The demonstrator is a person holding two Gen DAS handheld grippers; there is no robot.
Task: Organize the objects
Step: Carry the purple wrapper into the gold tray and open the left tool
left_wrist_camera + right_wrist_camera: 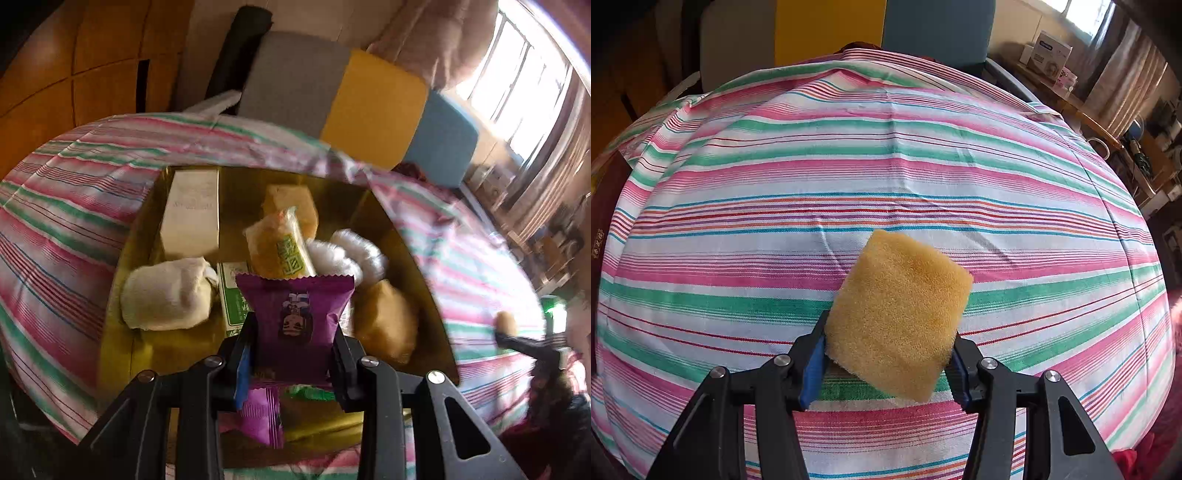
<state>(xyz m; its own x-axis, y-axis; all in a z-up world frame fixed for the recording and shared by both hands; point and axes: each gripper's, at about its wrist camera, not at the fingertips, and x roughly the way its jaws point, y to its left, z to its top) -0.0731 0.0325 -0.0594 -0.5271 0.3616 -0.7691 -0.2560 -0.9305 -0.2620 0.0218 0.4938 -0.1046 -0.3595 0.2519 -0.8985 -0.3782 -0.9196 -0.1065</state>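
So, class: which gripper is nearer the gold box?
Left. The left gripper, shut on a purple packet, is right over the gold box. The right gripper holds a sponge over bare striped cloth, away from the box.

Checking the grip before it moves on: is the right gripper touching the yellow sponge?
Touching. The right wrist view shows the right gripper with both blue pads pressed against the sides of the yellow sponge.

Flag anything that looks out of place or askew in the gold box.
The green-labelled snack packet in the gold box leans tilted across the other items rather than lying flat. Otherwise the box is simply a loose jumble; nothing looks spilled or damaged.
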